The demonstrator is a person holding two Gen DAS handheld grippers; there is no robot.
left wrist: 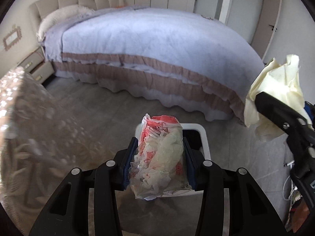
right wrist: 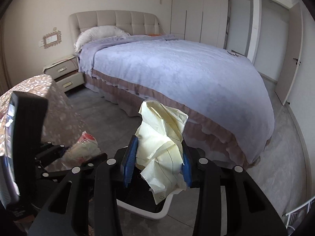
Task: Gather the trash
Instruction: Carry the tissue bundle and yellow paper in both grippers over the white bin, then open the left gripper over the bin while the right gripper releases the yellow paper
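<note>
The left claw (left wrist: 160, 157) grips a crumpled plastic bag (left wrist: 159, 157) above a white bin (left wrist: 204, 137); the right claw (right wrist: 159, 163) clamps crumpled yellow paper (right wrist: 161, 149) over the bin's rim, a lilac-covered bed (right wrist: 177, 68) beyond.

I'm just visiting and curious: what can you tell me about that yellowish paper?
The paper is pale yellow, crumpled and torn-edged, with thin dark lines printed on it. It is pinched upright between the blue pads of the right tool, its top sticking up, its lower end hanging above a white bin.
</note>
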